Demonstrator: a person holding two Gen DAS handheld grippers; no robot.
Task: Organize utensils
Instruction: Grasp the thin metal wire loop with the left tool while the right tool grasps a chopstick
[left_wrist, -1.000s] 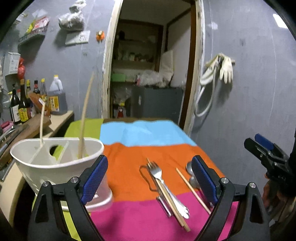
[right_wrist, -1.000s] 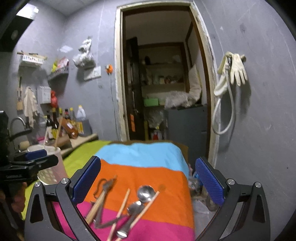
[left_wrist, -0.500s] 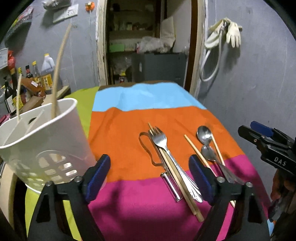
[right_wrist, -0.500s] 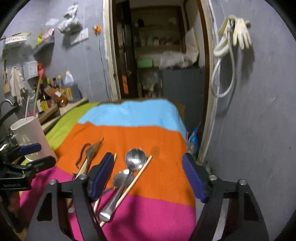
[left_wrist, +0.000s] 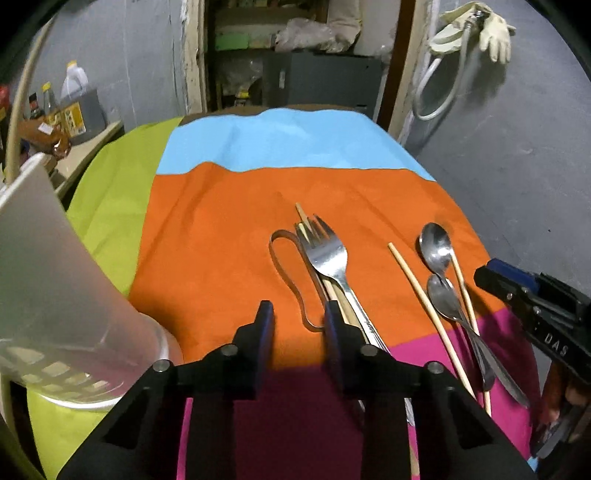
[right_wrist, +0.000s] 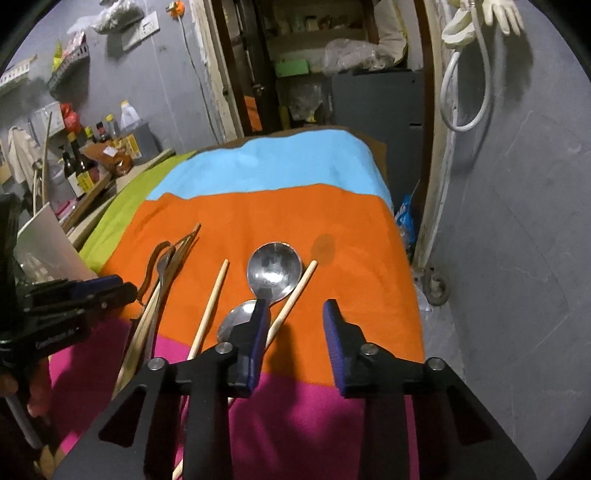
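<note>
Both tools hover low over the striped cloth, each partly open and holding nothing. The left gripper (left_wrist: 298, 317) sits at the handle end of the steel fork (left_wrist: 330, 258), its right finger over the handles. Best centre one handle between the pads before closing. The white plastic utensil holder (left_wrist: 55, 280) stands left of the fork. The right gripper (right_wrist: 295, 325) waits just right of the round steel spoon (right_wrist: 274, 271).
</note>
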